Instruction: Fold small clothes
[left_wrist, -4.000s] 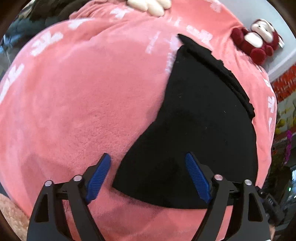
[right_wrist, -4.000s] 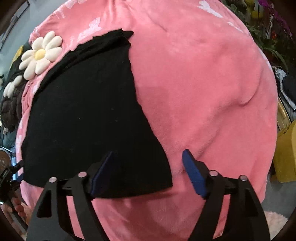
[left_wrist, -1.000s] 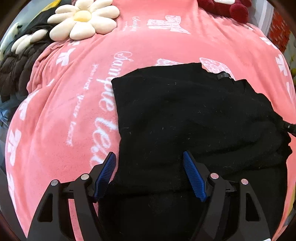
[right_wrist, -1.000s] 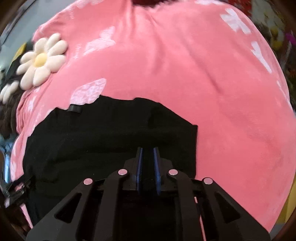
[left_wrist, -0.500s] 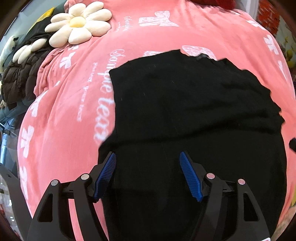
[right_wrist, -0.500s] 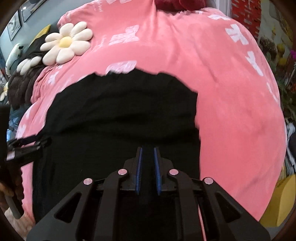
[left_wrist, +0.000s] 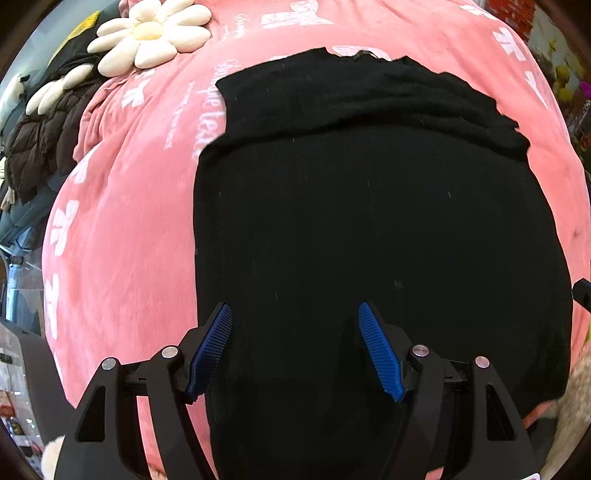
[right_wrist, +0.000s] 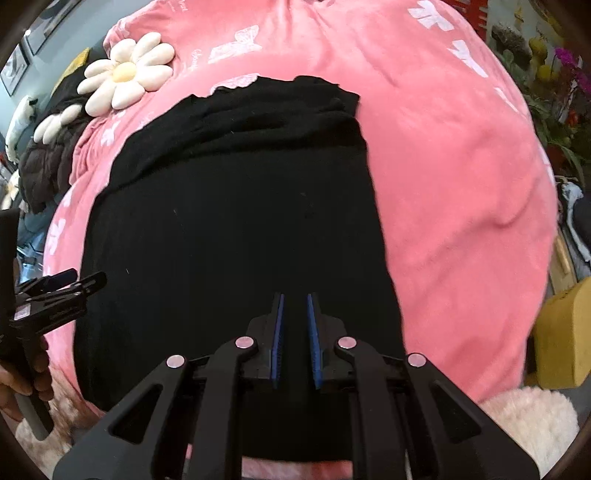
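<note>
A black garment (left_wrist: 369, 206) lies on a pink blanket (left_wrist: 122, 221), its far end folded into a bunched band. My left gripper (left_wrist: 295, 332) is open, its blue pads straddling the garment's near left part. In the right wrist view the same garment (right_wrist: 229, 221) fills the middle. My right gripper (right_wrist: 295, 325) has its blue pads almost together with a narrow gap; black cloth lies under them and I cannot see whether they pinch it. The left gripper also shows at the left edge of the right wrist view (right_wrist: 55, 291).
A white daisy cushion (left_wrist: 147, 33) and a dark puffy jacket (left_wrist: 40, 144) lie at the far left of the bed. A yellow object (right_wrist: 565, 339) and plants (right_wrist: 554, 85) stand beside the bed on the right. A fluffy rug (right_wrist: 524, 424) lies below.
Both grippers have pulled back toward the near edge of the bed. The garment now lies spread longer toward me, and the right pads have parted slightly.
</note>
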